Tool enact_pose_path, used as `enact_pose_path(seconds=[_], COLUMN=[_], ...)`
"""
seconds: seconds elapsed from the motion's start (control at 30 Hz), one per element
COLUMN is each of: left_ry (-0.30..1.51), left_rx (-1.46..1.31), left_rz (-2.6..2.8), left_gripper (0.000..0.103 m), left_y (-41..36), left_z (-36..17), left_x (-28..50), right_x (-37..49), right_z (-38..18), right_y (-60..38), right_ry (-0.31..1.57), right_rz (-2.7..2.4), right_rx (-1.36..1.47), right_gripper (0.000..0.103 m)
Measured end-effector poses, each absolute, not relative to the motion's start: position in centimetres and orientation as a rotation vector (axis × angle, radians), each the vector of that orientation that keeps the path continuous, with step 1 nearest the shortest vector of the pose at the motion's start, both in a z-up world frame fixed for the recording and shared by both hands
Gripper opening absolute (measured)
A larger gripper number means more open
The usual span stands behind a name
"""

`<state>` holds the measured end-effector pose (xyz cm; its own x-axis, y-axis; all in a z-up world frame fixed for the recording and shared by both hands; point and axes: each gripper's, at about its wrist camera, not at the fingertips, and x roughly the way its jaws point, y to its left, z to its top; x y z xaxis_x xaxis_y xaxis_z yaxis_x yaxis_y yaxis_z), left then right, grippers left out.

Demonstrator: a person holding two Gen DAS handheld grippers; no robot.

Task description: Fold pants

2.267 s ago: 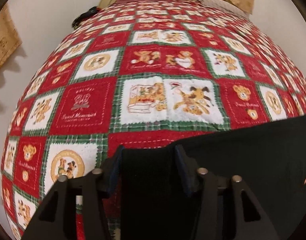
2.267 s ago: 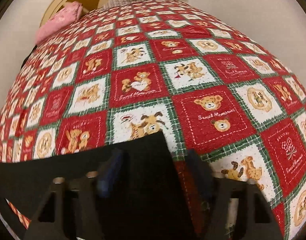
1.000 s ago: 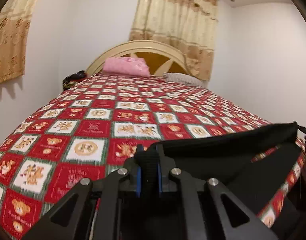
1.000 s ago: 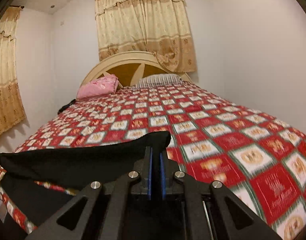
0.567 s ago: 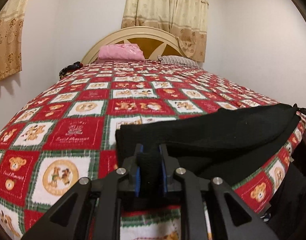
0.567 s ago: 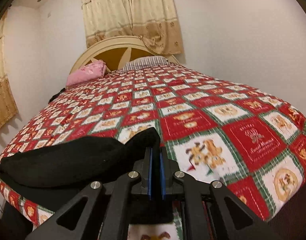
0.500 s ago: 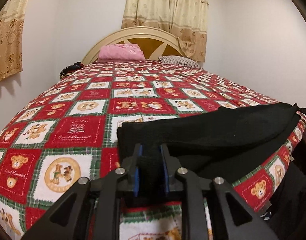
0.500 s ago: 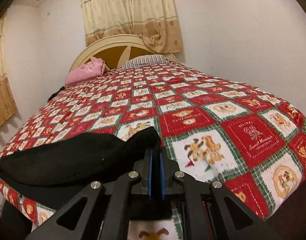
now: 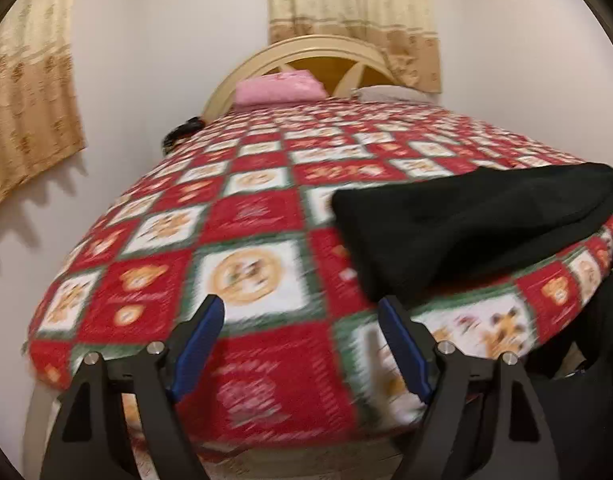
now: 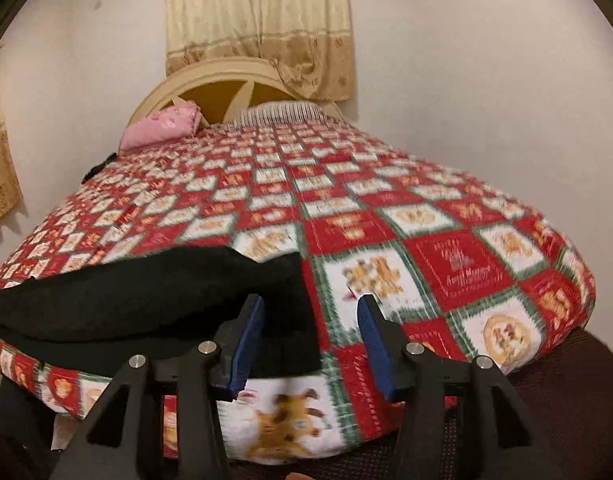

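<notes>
pants [image 9: 466, 224] lie folded on blurred quilt [image 9: 258, 216] (far end cropped), both grippers' jaws opening, empty.

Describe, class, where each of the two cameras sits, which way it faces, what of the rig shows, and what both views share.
Left wrist: on the left gripper, facing up the bed; jaws opening, empty, black pants ahead to the right.
Right wrist: on the right gripper, facing likewise; jaws opening, pants edge between them, unpressed.
Shared: pants, quilt, pink pillow, headboard.
</notes>
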<state>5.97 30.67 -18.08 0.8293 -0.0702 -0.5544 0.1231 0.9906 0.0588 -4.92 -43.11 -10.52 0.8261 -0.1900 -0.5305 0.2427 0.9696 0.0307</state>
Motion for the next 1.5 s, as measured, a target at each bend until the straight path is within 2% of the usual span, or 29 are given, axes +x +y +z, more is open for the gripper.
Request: enact_pose_path(seconds=[0.17, 0.33, 0.5, 0.67, 0.83, 0.87, 0.93, 0.97, 1.0, 1.1, 1.2, 1.4, 1.5], left_ry=[0.575, 0.513, 0.53, 0.547, 0.606, 0.61, 0.607, 0.607, 0.613, 0.632, 0.635, 0.623, 0.65], left_rx=[-0.039, -0.122, 0.165, 0.312, 0.353, 0.366, 0.38, 0.375, 0.358, 0.363, 0.389, 0.349, 0.346], left_rz=[-0.049, -0.133, -0.167, -0.141, -0.162, -0.169, -0.169, -0.179, -0.203, -0.237, -0.248, -0.239, -0.235], left_gripper=[0.083, 0.083, 0.082, 0.082, 0.066, 0.058, 0.052, 0.042, 0.031, 0.017, 0.014, 0.014, 0.014], left_y=[33.0, 30.4, 23.7, 22.0, 21.5, 21.3, 21.0, 21.0, 21.1, 20.9, 20.7, 22.2, 22.6], left_z=[-17.7, -15.7, -15.8, -17.0, -17.8, -17.8, -17.5, -17.2, -16.8, -16.4, -16.1, -15.4, -16.8], left_x=[5.7, 6.2, 6.8, 7.8, 9.6, 9.8, 9.8, 9.8, 9.9, 10.0, 10.2, 10.2, 10.7], right_x=[-2.9, 1.5, 3.6, 4.3, 5.5, 5.7, 5.4, 5.3, 5.1, 5.0, 4.7, 3.4, 2.8], right_z=[-8.3, -10.6, -14.8, -18.2, -20.0, -20.2, -20.7, -20.7, -20.7, -20.0, -18.9, -16.7, -17.8], right_y=[-35.4, -22.0, -11.4, -6.9, -6.0, -5.9, -5.8, -5.7, -5.6, -5.6, -5.6, -5.9, -5.7], right_ry=[0.537, 0.611, 0.664, 0.691, 0.753, 0.762, 0.754, 0.748, 0.741, 0.733, 0.729, 0.712, 0.728], right_rz=[-0.108, 0.158, 0.37, 0.417, 0.385, 0.389, 0.385, 0.38, 0.38, 0.385, 0.397, 0.428, 0.449], right_rx=[-0.046, -0.27, -0.466, -0.598, -0.647, -0.658, -0.705, -0.721, -0.73, -0.724, -0.713, -0.687, -0.699], right_gripper=[0.051, 0.051, 0.051, 0.051, 0.051, 0.051, 0.051, 0.049, 0.036, 0.009, 0.003, 0.003, 0.003])
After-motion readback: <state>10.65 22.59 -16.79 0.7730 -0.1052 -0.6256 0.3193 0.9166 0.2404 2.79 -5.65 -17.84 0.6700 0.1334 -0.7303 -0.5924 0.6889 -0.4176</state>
